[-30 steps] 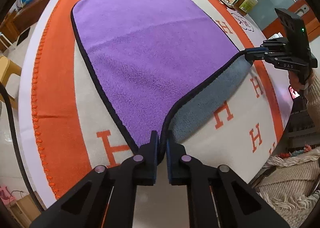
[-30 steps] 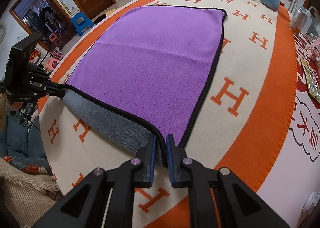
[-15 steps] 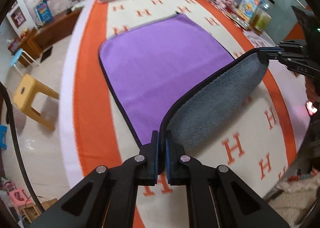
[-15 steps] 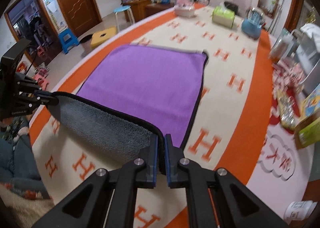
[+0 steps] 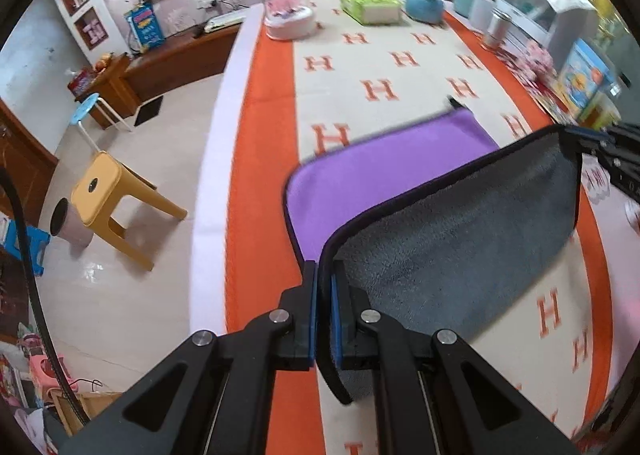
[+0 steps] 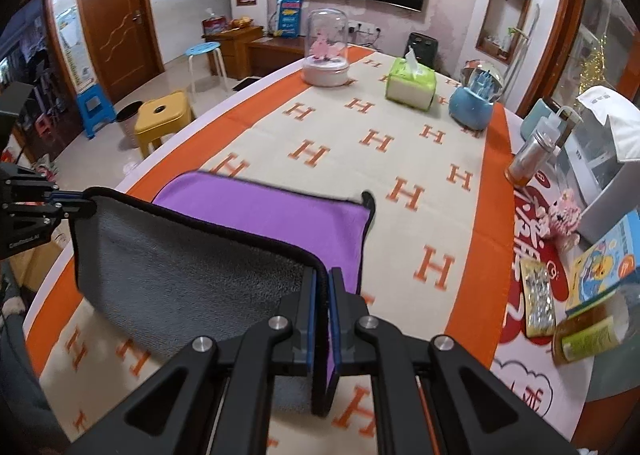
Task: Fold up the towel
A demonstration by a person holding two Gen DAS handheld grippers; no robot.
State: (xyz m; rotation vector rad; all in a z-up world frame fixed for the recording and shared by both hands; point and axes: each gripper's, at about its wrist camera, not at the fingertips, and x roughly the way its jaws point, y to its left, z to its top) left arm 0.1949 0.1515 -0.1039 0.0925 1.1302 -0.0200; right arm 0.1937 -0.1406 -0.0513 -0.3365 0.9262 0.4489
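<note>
The towel is purple on top, grey underneath, with a black hem. Its far half lies flat on the table; its near edge is lifted and hangs taut between both grippers, grey underside facing me. My left gripper is shut on the near left corner. My right gripper is shut on the near right corner; it also shows at the right edge of the left wrist view. The towel shows in the right wrist view, with the left gripper at the far left.
The table has a cream and orange H-pattern cloth. At its far end stand a glass dome, a green tissue box and a blue globe. Bottles and boxes line the right side. A yellow stool stands on the floor at left.
Both grippers have risen and moved forward over the table with the near edge of the towel. More grey underside shows and less purple is visible.
</note>
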